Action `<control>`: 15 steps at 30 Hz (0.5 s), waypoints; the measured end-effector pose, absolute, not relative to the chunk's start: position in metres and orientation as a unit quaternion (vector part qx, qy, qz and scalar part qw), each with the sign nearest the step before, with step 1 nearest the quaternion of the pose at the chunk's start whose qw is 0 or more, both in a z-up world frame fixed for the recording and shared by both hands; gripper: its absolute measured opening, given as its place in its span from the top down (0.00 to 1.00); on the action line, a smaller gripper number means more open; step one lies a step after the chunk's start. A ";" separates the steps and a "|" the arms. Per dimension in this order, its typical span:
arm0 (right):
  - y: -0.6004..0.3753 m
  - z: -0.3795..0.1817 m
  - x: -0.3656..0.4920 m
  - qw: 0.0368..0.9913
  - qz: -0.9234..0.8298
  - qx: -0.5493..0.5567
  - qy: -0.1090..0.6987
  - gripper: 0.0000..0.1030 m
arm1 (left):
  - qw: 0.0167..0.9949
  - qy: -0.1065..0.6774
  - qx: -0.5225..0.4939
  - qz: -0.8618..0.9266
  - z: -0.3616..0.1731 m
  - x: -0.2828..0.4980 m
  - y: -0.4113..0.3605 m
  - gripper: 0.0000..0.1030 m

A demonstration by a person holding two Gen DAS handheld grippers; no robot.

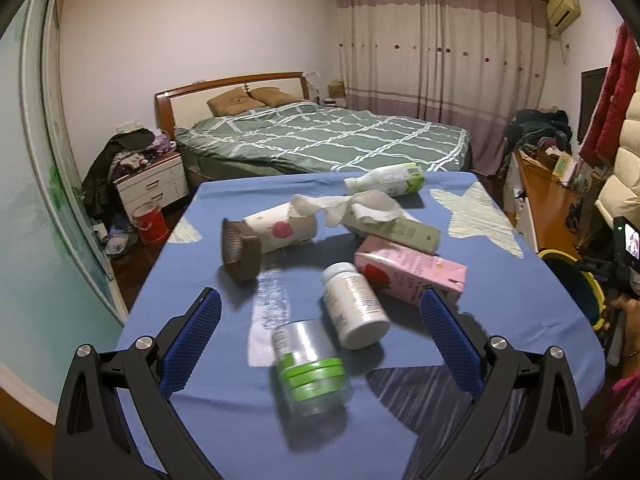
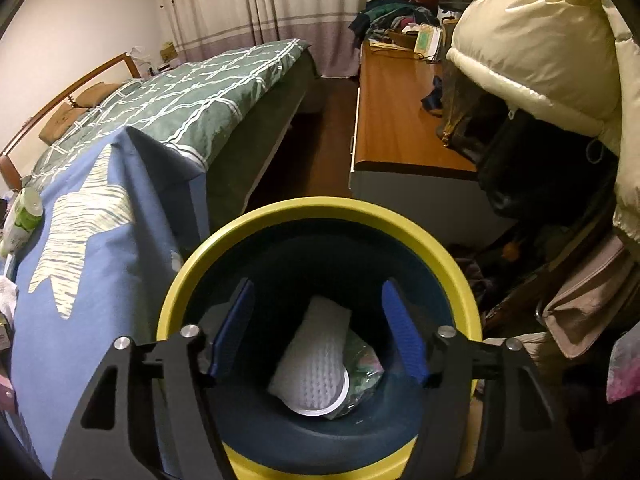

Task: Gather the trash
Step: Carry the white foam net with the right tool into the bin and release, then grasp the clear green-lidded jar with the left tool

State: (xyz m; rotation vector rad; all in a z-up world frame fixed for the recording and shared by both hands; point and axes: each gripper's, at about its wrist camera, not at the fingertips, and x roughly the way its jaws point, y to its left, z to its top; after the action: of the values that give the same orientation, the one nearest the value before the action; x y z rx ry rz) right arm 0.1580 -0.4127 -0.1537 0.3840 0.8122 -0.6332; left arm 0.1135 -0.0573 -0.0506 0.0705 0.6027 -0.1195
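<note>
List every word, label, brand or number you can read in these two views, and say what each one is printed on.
No text can be read.
Pink carton: strawberry picture, print blurred.
White pill bottle: label blurred.
Green-lidded jar: motion-blurred.
White and green bottle: print too small.
Paper cup: red motif, no legible words.
Grey-green box: marks too small.
White cup in the bin: no print visible.
</note>
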 end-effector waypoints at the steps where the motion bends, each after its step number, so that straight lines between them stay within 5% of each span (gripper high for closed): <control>1: -0.412 -0.153 0.158 0.854 -0.298 0.186 0.384 0.35 | 0.953 0.297 0.034 -0.055 -0.051 0.114 -0.055 0.05; 15: -0.387 -0.138 0.160 0.870 -0.275 0.162 0.376 0.35 | 0.923 0.383 0.024 -0.028 -0.106 0.135 -0.045 0.05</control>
State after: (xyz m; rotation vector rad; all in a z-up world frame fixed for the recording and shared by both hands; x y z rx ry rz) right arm 0.1604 -0.3875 -0.1385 0.3399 0.7869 -0.5758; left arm 0.1345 -0.0450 -0.1059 0.0495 0.7868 -0.0582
